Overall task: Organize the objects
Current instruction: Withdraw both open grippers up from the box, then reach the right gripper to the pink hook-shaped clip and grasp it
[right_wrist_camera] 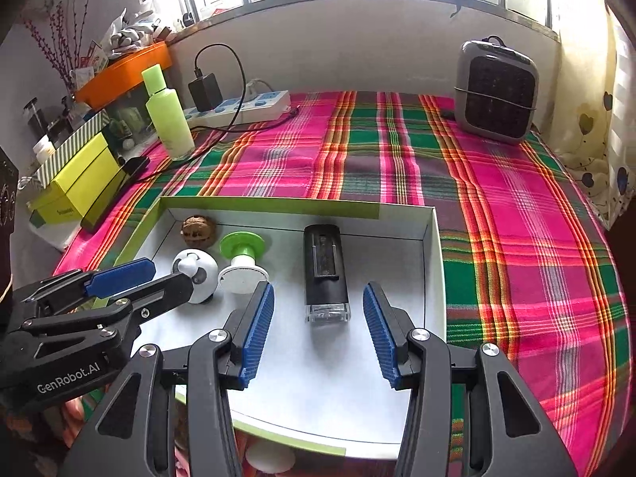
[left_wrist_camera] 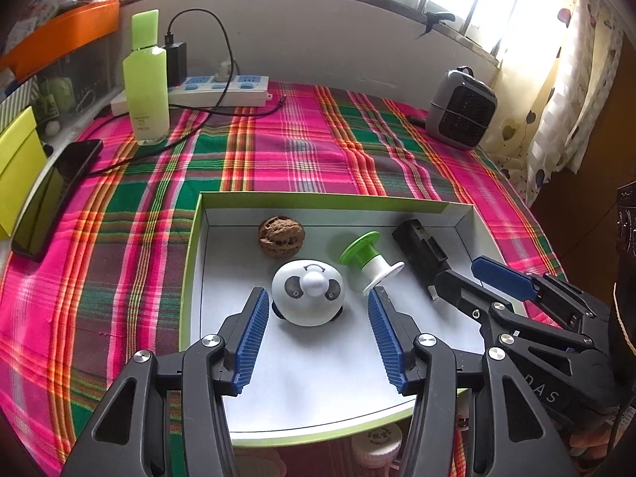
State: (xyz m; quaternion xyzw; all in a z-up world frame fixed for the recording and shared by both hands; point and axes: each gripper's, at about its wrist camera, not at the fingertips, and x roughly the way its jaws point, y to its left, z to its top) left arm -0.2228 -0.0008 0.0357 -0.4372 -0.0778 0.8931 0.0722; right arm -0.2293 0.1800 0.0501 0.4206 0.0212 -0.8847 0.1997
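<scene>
A shallow white tray with a green rim point(left_wrist_camera: 330, 201) lies on the plaid cloth. In it are a walnut point(left_wrist_camera: 281, 237), a white panda toy point(left_wrist_camera: 308, 298), a green-and-white spool point(left_wrist_camera: 367, 260) on its side and a black device point(left_wrist_camera: 421, 254) with a clear end. My left gripper point(left_wrist_camera: 317, 291) is open, its tips on either side of the panda, and only the left pad is close to it. My right gripper point(right_wrist_camera: 318, 286) is open around the clear end of the black device point(right_wrist_camera: 324, 266), with gaps on both sides. Each view also shows the other gripper: the right gripper point(left_wrist_camera: 457, 272) and the left gripper point(right_wrist_camera: 171, 274).
At the back left stand a green bottle point(left_wrist_camera: 145, 79), a power strip point(left_wrist_camera: 222, 91) with a charger and cable, and a dark phone point(left_wrist_camera: 55, 194). A small grey heater point(left_wrist_camera: 461, 107) sits back right. Yellow boxes point(right_wrist_camera: 79, 187) line the left edge. Bare plaid cloth point(right_wrist_camera: 516, 238) lies right of the tray.
</scene>
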